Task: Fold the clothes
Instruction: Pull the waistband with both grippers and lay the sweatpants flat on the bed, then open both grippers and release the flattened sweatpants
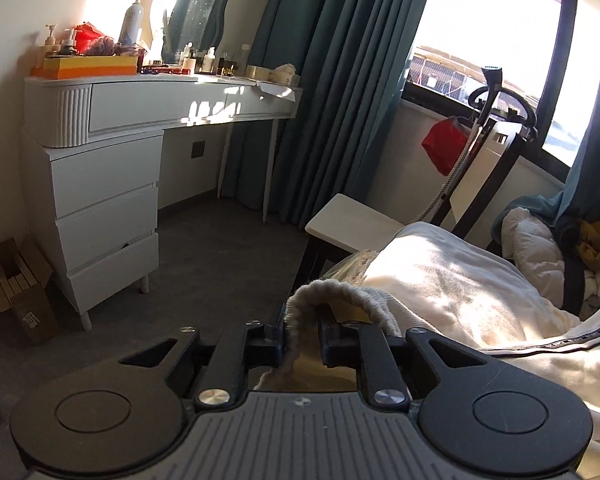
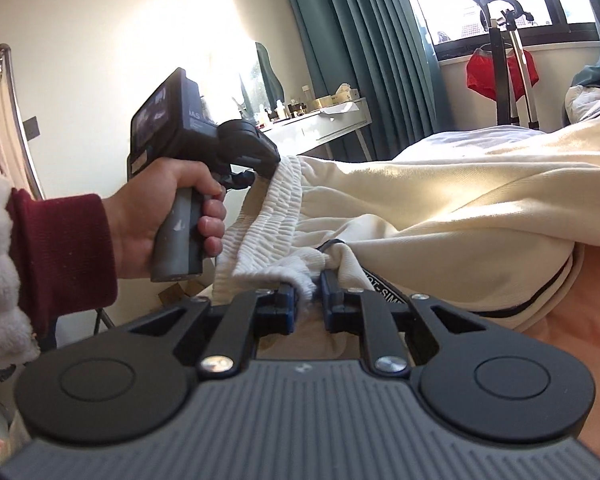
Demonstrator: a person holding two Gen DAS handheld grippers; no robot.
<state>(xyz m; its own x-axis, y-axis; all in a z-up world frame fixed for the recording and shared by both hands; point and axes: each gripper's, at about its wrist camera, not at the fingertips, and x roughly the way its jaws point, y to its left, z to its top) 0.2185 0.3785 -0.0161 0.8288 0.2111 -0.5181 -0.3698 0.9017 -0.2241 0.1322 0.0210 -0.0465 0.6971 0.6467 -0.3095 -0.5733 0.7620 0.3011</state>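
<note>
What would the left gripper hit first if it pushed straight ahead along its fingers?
Beyond the waistband pinched in the left gripper, probably the white bench at the bed's edge, then the curtain. Depth is unclear in the fisheye view.

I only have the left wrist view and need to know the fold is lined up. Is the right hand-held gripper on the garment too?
Observer: Yes. The right hand-held gripper is pinching the ribbed waistband of the cream garment.
Operator: Same band my side has?
Observer: Yes, the band runs from it up to the left hand-held gripper, gripped there as well.
Operator: Anything printed nearby?
Observer: A black lettered tape lies just right of the right gripper's fingers.
Operator: What's under the cloth?
Observer: A peach-coloured surface shows at the right.
</note>
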